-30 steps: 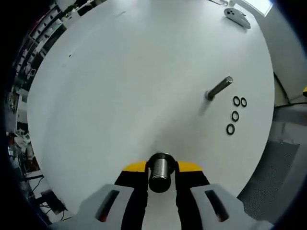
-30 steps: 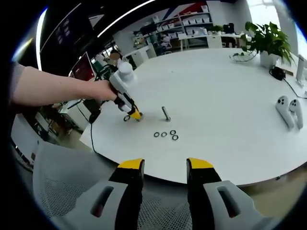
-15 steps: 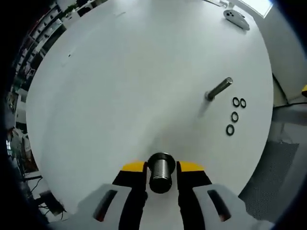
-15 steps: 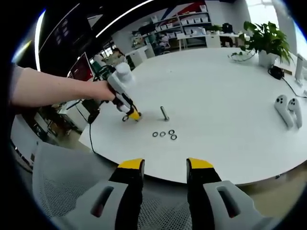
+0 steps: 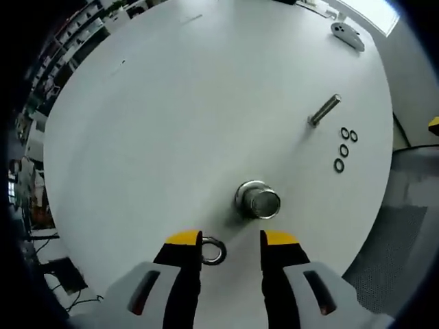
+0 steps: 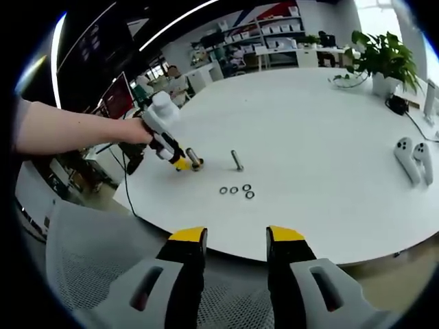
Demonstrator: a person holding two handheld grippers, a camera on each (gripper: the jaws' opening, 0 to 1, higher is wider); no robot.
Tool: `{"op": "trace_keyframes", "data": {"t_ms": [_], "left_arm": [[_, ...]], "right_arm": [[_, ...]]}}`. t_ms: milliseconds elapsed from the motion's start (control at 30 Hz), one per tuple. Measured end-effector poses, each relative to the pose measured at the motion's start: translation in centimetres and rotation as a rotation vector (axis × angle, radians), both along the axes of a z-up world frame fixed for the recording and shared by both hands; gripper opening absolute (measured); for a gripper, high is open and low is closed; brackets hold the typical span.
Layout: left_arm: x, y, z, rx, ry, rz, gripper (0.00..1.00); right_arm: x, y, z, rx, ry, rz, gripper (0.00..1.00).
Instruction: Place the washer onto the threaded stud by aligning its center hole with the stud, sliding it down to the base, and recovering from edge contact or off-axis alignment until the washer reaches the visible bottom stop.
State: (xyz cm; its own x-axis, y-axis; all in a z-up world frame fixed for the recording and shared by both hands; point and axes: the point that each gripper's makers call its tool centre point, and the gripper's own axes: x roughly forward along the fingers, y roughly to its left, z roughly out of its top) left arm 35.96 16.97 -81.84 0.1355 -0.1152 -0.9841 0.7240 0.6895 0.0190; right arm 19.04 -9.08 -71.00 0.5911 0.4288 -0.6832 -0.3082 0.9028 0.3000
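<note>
A thick threaded stud (image 5: 257,200) stands upright on the white table (image 5: 171,103), just ahead of my left gripper (image 5: 231,240). That gripper is open with nothing between its jaws. A silver washer (image 5: 212,251) lies flat on the table against the inner side of its left jaw. Further off, a thin threaded stud (image 5: 324,111) stands with several small black washers (image 5: 345,147) beside it. My right gripper (image 6: 235,236) is open and hovers off the table's edge. From there I see the left gripper (image 6: 182,164) in a person's hand, beside the thick stud (image 6: 194,161), the thin stud (image 6: 236,161) and the black washers (image 6: 234,190).
Two white hand controllers (image 6: 411,157) lie at the table's right side, and one (image 5: 346,35) sits at the far edge in the left gripper view. A potted plant (image 6: 384,58) stands at the back. A mesh chair (image 6: 89,274) is below the table's edge.
The left gripper has let go of the thick stud and drawn back; the stud now stands free on the table. A silver washer has come into sight by its left jaw. The right gripper is unchanged.
</note>
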Motion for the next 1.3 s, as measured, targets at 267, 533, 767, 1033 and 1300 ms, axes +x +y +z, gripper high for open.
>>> {"op": "trace_keyframes", "data": {"t_ms": [267, 533, 767, 1033, 1300], "left_arm": [[-0.1, 2.3, -0.6, 0.016, -0.02, 0.04, 0.35], [-0.3, 2.8, -1.6, 0.023, -0.019, 0.052, 0.36], [0.1, 2.4, -1.7, 0.01, -0.016, 0.056, 0.34], [0.2, 2.4, -1.9, -0.011, 0.017, 0.073, 0.29], [0.0, 2.3, -1.8, -0.012, 0.01, 0.089, 0.28]], "right_arm": [[-0.1, 0.1, 0.0, -0.004, 0.003, 0.009, 0.36], [-0.1, 0.1, 0.0, -0.007, 0.005, 0.008, 0.36], [-0.1, 0.0, -0.1, -0.01, 0.007, 0.006, 0.35], [-0.1, -0.1, -0.1, -0.01, 0.006, 0.004, 0.35], [-0.1, 0.0, -0.1, -0.011, 0.006, 0.006, 0.35]]}}
